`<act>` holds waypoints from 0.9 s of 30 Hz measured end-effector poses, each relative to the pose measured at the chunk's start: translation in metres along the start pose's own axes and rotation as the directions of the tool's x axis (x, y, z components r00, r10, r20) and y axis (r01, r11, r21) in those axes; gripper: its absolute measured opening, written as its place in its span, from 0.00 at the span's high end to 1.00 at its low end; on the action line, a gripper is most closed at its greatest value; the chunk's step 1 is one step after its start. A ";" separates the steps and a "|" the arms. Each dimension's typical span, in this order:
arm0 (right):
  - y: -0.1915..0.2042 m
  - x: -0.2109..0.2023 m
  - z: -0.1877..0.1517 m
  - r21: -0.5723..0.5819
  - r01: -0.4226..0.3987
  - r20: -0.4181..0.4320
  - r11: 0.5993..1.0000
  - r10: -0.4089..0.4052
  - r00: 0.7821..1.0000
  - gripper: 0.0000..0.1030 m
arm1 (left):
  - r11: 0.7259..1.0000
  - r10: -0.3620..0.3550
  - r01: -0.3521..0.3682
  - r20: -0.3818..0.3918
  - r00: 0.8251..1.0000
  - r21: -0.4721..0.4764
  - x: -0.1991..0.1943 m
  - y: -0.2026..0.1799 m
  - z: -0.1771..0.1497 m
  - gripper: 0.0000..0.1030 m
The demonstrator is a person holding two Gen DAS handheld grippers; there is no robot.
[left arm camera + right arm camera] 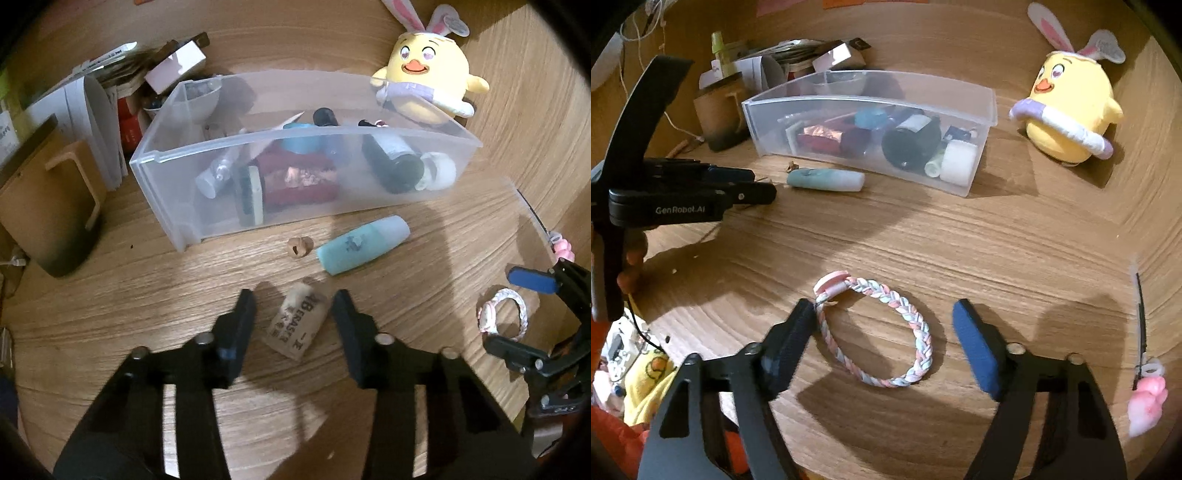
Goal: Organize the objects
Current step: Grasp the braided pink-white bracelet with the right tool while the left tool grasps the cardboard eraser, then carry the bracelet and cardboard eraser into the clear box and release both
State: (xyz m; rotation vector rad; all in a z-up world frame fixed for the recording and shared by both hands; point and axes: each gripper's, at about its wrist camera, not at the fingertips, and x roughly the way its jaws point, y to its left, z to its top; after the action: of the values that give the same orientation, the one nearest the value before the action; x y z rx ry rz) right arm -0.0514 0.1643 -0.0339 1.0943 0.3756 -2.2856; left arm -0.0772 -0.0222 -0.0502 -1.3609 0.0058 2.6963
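Observation:
A cardboard-sleeved eraser [295, 325] lies on the wooden desk between the fingers of my left gripper [293, 295]. The jaws are open, with a gap on each side of the eraser. A braided pastel bracelet [919, 332] with a pink clasp lies flat between the fingers of my right gripper [882, 306]. Its left finger touches the band near the clasp and its right finger stands clear, so it is open. A translucent plastic bin [236, 140] behind them holds bottles, a red pouch and other small items. A teal bottle [364, 243] lies in front of the bin.
A yellow chick plush [1071, 110] with bunny ears sits right of the bin. A small wooden bead [300, 247] lies by the teal bottle. A pink charm on a black stick [1147, 398] is at the right edge. Papers [92, 110] and a brown holder [55, 206] crowd the left.

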 end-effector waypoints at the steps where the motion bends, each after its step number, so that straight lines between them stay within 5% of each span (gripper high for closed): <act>1: 0.000 -0.001 0.000 0.001 -0.001 0.005 1.000 0.001 1.000 0.48 | 1.000 -0.003 0.003 0.001 1.000 -0.001 0.000 0.000 0.000 0.68; 7: -0.005 0.001 0.006 0.031 -0.004 0.017 1.000 0.004 1.000 0.89 | 1.000 -0.008 0.008 0.007 1.000 -0.002 -0.005 -0.002 -0.004 0.77; 27: -0.013 -0.023 0.049 0.104 -0.054 0.176 0.993 0.035 0.984 0.92 | 0.997 -0.020 0.035 0.215 0.976 -0.070 -0.064 -0.003 0.024 0.77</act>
State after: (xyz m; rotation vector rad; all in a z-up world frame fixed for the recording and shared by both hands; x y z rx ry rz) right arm -0.0786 0.1602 0.0145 0.9354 0.1573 -2.3628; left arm -0.0588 -0.0242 0.0153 -1.0713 -0.1320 2.8300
